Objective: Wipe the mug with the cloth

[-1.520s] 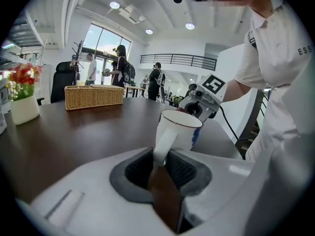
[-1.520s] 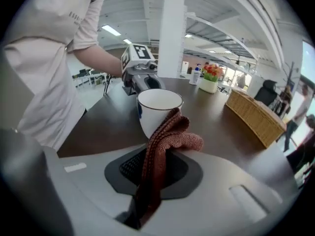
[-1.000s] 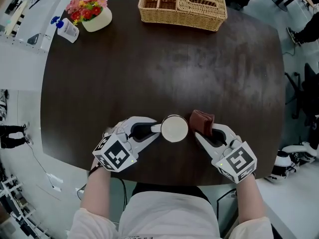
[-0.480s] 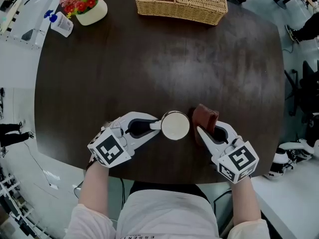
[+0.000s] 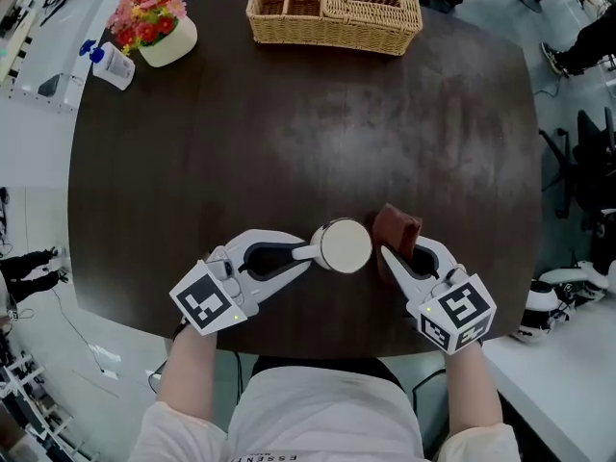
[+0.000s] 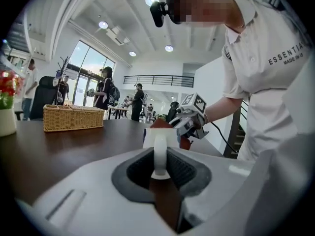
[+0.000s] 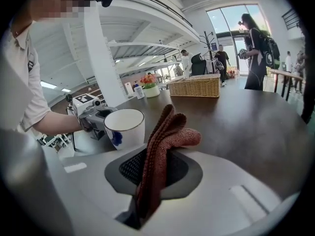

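A white mug with a blue mark on its side stands upright on the dark table near its front edge. My left gripper is shut on the mug's handle, reaching in from the left. My right gripper is shut on a folded reddish-brown cloth, just right of the mug. In the right gripper view the cloth sticks up between the jaws beside the mug. Whether cloth and mug touch is unclear.
A wicker basket sits at the table's far edge. A white pot of flowers and a small bottle stand at the far left corner. People stand in the hall behind.
Both grippers, the mug and the cloth have stayed nearly still on the table. The view has shifted a little, and the mug sits slightly further right.
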A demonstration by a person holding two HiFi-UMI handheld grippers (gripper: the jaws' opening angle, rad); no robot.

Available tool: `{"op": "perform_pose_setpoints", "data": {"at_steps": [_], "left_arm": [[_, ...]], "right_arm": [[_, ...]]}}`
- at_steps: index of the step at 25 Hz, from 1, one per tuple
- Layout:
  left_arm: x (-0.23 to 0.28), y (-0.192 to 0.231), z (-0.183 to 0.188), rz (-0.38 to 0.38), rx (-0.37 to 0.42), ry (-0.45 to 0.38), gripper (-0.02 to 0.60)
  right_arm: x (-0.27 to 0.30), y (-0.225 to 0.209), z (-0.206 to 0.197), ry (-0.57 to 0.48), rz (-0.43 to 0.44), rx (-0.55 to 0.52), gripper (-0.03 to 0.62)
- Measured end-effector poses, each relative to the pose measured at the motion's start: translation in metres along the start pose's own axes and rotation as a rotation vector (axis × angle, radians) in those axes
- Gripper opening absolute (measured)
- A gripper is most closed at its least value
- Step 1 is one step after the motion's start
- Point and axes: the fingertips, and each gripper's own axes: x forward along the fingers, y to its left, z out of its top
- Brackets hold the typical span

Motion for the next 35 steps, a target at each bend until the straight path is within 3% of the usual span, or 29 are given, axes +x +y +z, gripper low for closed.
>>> {"op": "perform_pose_setpoints", "data": {"at_steps": [3, 5, 10, 15, 23, 28, 35], "left_arm": [[-0.001, 0.002, 0.010, 0.020, -0.128, -0.050, 0.076], [-0.002, 0.004, 0.022, 0.017, -0.144, -0.070, 0.076], [-0.002, 0.009, 0.061, -0.008, -0.115, -0.130, 0.076], [0.000, 0.008, 0.090, -0.037, -0.079, -0.175, 0.076], [-0.004, 0.017, 0.101, -0.012, -0.082, -0.212, 0.076], [-0.006, 0.017, 0.103, -0.025, -0.067, -0.216, 0.077], [-0.009, 0.014, 0.099, -0.027, -0.071, -0.211, 0.077]], "right_arm": [[-0.003, -0.006, 0.000, -0.004, -0.019, 0.015, 0.077], [-0.005, -0.009, 0.000, -0.005, -0.025, 0.030, 0.077], [0.001, 0.002, 0.005, -0.032, 0.008, 0.087, 0.077], [0.016, 0.028, 0.036, -0.120, 0.077, 0.085, 0.077], [0.019, 0.054, 0.060, -0.195, 0.204, 0.111, 0.078], [0.017, 0.077, 0.055, -0.180, 0.299, 0.065, 0.078], [0.005, 0.089, 0.044, -0.151, 0.355, 0.022, 0.077]]}}
